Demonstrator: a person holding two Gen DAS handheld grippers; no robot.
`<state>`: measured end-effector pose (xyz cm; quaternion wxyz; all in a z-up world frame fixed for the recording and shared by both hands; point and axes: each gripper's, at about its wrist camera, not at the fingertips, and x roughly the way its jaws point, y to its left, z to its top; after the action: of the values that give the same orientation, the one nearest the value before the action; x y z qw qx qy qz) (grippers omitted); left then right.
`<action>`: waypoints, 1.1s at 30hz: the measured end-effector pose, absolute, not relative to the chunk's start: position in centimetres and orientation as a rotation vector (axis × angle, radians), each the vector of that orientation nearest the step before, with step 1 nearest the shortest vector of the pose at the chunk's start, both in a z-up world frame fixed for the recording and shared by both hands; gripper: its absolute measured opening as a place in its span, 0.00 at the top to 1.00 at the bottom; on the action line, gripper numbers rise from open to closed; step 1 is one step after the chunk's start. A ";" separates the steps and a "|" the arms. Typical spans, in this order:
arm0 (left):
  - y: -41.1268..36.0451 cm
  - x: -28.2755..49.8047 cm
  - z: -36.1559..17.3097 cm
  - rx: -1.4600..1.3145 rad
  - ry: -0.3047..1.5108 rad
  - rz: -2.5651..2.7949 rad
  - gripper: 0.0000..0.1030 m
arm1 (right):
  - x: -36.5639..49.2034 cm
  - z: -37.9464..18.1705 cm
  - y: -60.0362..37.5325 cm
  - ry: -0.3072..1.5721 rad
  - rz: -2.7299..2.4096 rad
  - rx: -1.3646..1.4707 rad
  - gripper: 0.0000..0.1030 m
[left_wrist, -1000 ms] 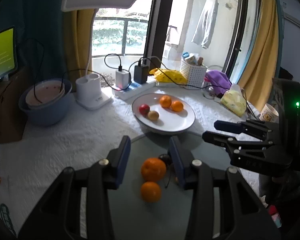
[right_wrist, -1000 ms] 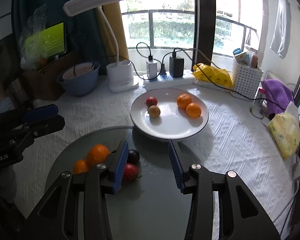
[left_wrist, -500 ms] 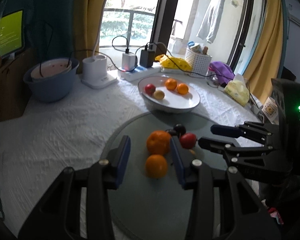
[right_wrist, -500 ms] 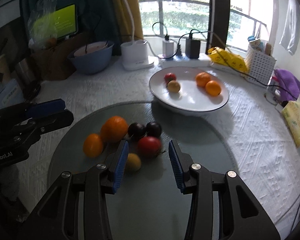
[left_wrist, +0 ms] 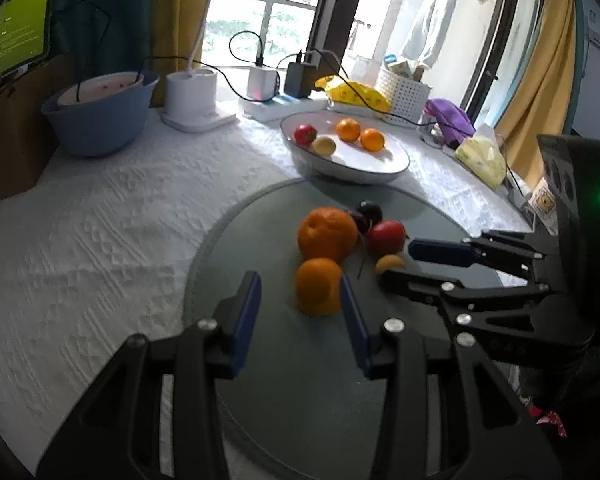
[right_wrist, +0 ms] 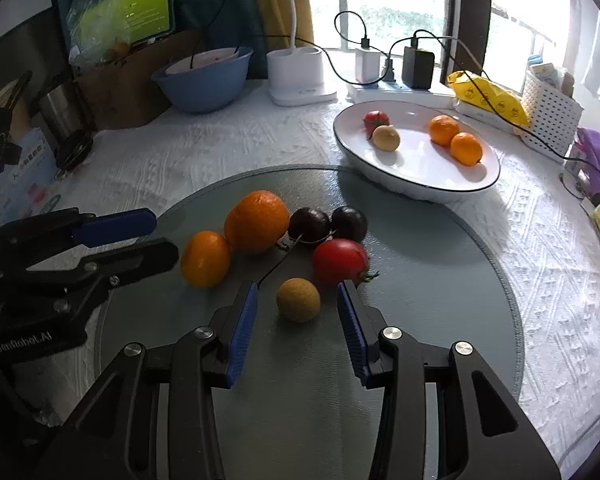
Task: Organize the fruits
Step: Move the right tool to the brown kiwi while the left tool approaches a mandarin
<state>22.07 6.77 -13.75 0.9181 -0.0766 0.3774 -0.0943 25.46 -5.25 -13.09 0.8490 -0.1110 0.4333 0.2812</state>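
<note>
Between the spread fingers of the right gripper (right_wrist: 296,306): one small yellow-brown fruit (right_wrist: 298,299), lying on the round grey mat (right_wrist: 440,280), clear of both blue pads, not pinched. Just beyond the right-hand fingertip: one red tomato (right_wrist: 339,261), close to the pad; contact cannot be told. Ahead of the fingers, further on: two dark cherries (right_wrist: 327,224), side by side, stems trailing back toward the left-hand finger. Ahead and to the left of the fingers: one large orange (right_wrist: 257,221), and touching it on the near left, one small orange (right_wrist: 205,258). Between the spread fingers of the left gripper (left_wrist: 298,304): the small orange again, seated just past the fingertips and near the right-hand pad, not gripped. Directly beyond it from that gripper: the large orange, then the cherries and tomato to the right. Both grippers: open wide, low over the mat, holding nothing; the left one points in from the left of the right-wrist view. Far ahead of both pairs of fingers, off the mat on the white textured tablecloth (right_wrist: 220,148): one white plate (right_wrist: 420,168) carrying a small tomato, a yellow fruit and two oranges. Beyond the plate: blue bowl (right_wrist: 202,80), white lamp base (right_wrist: 298,70), chargers on a power strip, white basket (right_wrist: 550,116).
</note>
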 end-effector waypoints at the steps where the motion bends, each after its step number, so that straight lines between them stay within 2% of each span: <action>1: 6.7 22.1 -13.8 -0.160 0.778 -0.195 0.59 | 25.5 -13.2 -5.2 0.915 0.594 -0.235 0.57; 3: 6.7 22.1 -13.9 -0.164 0.781 -0.197 0.59 | 25.5 -13.4 -5.2 0.920 0.600 -0.237 0.58; 5: 6.6 22.2 -14.0 -0.165 0.786 -0.200 0.59 | 25.6 -13.6 -5.1 0.925 0.603 -0.241 0.65; 9: 6.2 22.3 -14.3 -0.159 0.798 -0.205 0.59 | 25.8 -14.3 -5.1 0.941 0.602 -0.241 0.70; 10: 6.1 22.3 -14.3 -0.157 0.800 -0.207 0.59 | 25.8 -14.4 -5.2 0.944 0.604 -0.243 0.75; 28: 4.0 24.2 -15.4 -0.083 0.843 -0.174 0.59 | 26.0 -13.5 -7.4 0.916 0.637 -0.188 0.75; 33: 3.8 24.1 -15.5 -0.072 0.845 -0.186 0.67 | 26.1 -12.8 -8.0 0.901 0.636 -0.178 0.75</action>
<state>24.12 3.82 -15.48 0.9072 -0.0351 0.4095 -0.0902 26.09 -7.96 -12.84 0.8481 -0.0846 0.4272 0.3016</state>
